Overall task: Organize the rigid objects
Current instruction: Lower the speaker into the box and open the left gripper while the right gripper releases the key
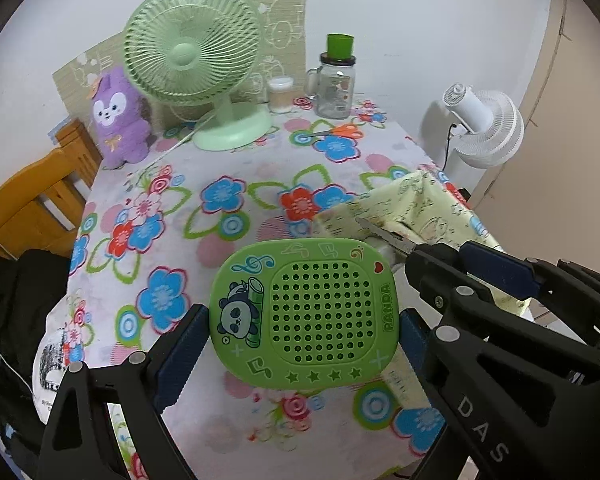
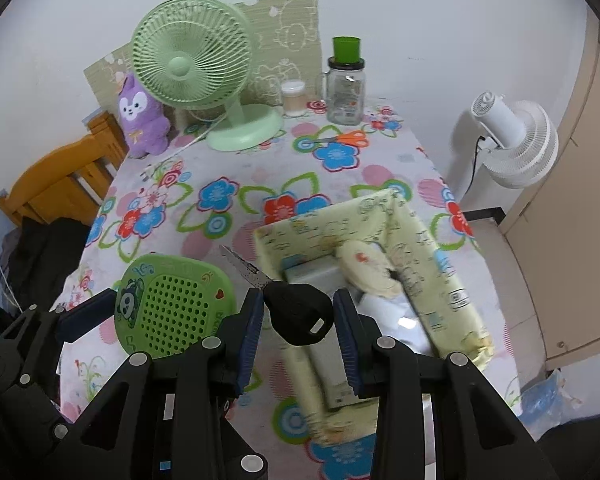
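My left gripper (image 1: 304, 320) is shut on a green panda-print speaker box (image 1: 304, 312) and holds it by its two sides above the flowered tablecloth (image 1: 220, 184). In the right wrist view the same green box (image 2: 176, 304) hangs at the lower left. My right gripper (image 2: 298, 308) is shut on a key (image 2: 300, 312) by its black head, the metal blade pointing up and left. Just right of the key stands a pale yellow fabric bin (image 2: 420, 248) with boxes and a small pouch inside. The left wrist view shows the right gripper (image 1: 444, 258) beside the bin (image 1: 412, 200).
At the back of the table stand a green desk fan (image 2: 192, 64), a purple plush toy (image 2: 140, 116), a small tub (image 2: 294, 98) and a glass jar with a green cap (image 2: 345, 92). Orange scissors (image 2: 340, 138) lie nearby. A white fan (image 2: 516, 140) is right, a wooden chair (image 2: 60, 184) left.
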Tool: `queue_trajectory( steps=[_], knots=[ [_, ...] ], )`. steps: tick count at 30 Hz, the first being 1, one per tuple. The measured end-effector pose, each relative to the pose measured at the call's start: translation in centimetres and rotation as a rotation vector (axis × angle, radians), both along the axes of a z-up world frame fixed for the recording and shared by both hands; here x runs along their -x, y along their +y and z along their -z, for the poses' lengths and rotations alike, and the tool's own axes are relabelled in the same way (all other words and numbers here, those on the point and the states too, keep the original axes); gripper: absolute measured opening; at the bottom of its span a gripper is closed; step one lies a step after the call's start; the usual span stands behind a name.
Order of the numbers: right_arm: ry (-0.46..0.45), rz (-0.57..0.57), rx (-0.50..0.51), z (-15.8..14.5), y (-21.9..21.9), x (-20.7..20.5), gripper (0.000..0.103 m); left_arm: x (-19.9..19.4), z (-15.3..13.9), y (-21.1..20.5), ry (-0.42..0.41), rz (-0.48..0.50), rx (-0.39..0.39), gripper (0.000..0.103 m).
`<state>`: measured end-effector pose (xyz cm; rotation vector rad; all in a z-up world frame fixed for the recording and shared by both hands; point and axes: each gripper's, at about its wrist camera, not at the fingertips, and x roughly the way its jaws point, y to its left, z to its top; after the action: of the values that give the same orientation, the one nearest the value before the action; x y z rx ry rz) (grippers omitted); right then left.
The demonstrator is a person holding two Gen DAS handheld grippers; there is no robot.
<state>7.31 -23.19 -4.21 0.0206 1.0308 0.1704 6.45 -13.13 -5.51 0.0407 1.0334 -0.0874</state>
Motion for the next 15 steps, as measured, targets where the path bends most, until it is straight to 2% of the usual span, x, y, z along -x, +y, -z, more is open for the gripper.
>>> queue_trajectory(
  steps=[15],
  knots=[
    [0.023,0.004,0.017,1.3,-6.6,-2.6,0.039,-3.0,1.7,-6.7,0.027,0.045,-0.008,0.095]
  ],
)
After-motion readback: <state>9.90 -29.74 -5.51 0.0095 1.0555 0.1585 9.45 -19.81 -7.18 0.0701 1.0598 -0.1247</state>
